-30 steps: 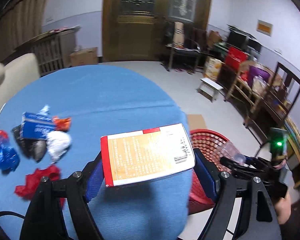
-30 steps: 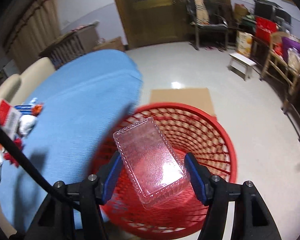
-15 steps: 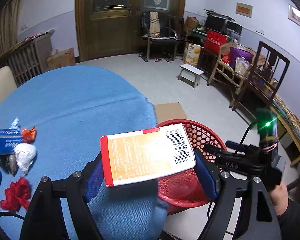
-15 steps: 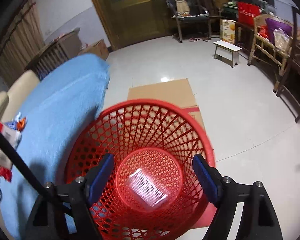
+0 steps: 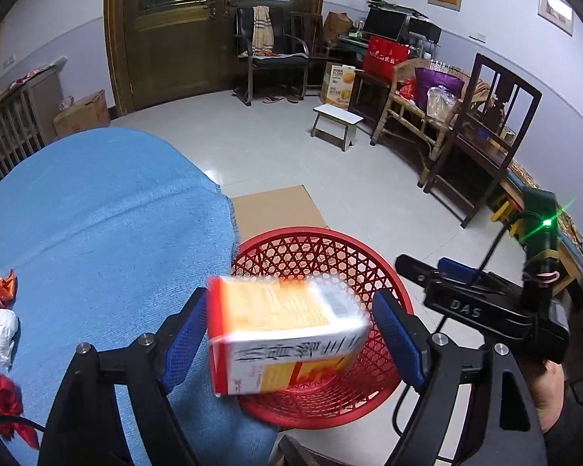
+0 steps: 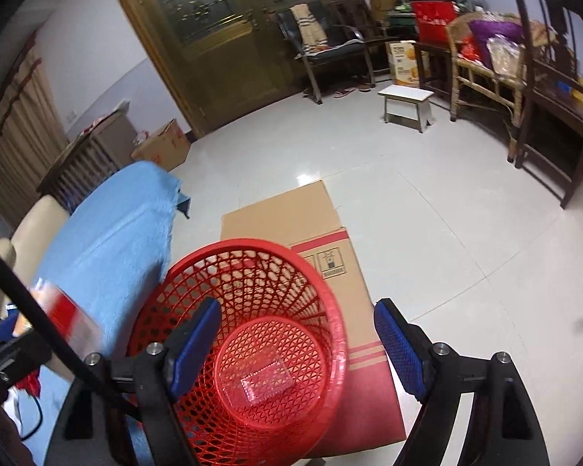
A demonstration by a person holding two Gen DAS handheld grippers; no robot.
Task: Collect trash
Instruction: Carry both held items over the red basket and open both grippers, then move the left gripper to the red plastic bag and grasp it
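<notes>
A red mesh basket (image 5: 369,256) stands on the floor beside the blue-clothed table (image 5: 97,213). My left gripper (image 5: 291,334) hovers over the basket's near rim with its jaws opening. An orange and white carton (image 5: 287,334) is blurred and tipping between the pads, with a gap on each side. My right gripper (image 6: 296,343) is open and empty above the basket (image 6: 252,244). A clear plastic tray (image 6: 266,380) lies on the basket's bottom. The carton (image 6: 64,318) also shows at the right wrist view's left edge.
Several wrappers lie on the table's left part: a red one (image 5: 4,400), a white one (image 5: 0,334), an orange one (image 5: 6,287). Flat cardboard (image 6: 291,217) lies under and behind the basket. A white stool (image 5: 336,120) and dark chairs (image 5: 482,147) stand farther off.
My right gripper opened and the clear tray dropped into the basket. My left gripper swung right from over the table to above the basket, and the carton came loose from its pads.
</notes>
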